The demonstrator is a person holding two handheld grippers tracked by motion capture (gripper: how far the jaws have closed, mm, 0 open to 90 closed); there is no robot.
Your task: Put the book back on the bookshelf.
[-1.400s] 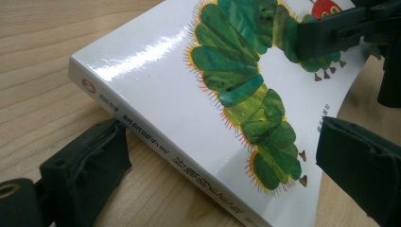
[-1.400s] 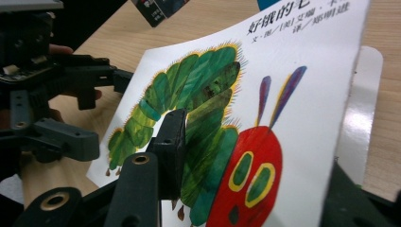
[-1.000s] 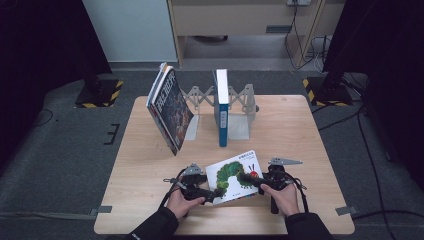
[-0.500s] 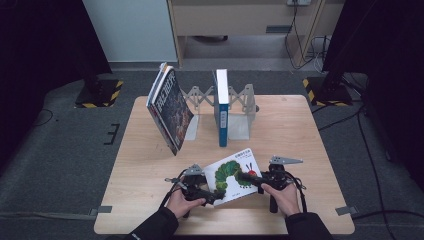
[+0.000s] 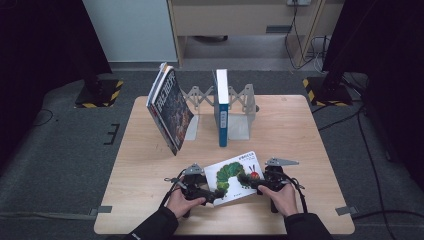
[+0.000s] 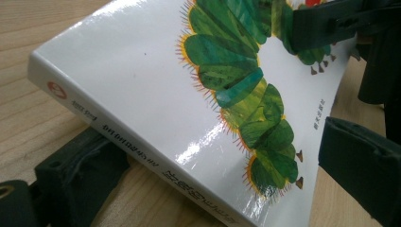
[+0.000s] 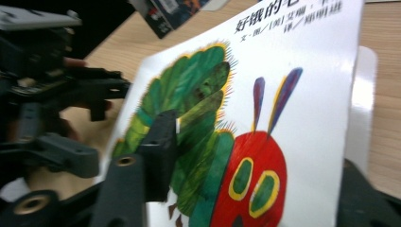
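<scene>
A white picture book with a green caterpillar and red head on its cover (image 5: 232, 176) lies tilted near the table's front edge. My left gripper (image 5: 216, 192) is shut on its spine side: in the left gripper view (image 6: 222, 151) one jaw sits under the spine and the other over the cover (image 6: 227, 85). My right gripper (image 5: 248, 181) reaches in from the right. Its jaws have just been opening and now stand open, with the book (image 7: 265, 118) between them (image 7: 262, 161). One finger (image 7: 158, 151) rests over the caterpillar.
At the back of the wooden table (image 5: 300, 130) stands a grey expanding book rack (image 5: 242, 105) with a blue book (image 5: 221, 107) upright in it. A few dark-covered books (image 5: 170, 107) lean against its left end. The floor around is dark carpet.
</scene>
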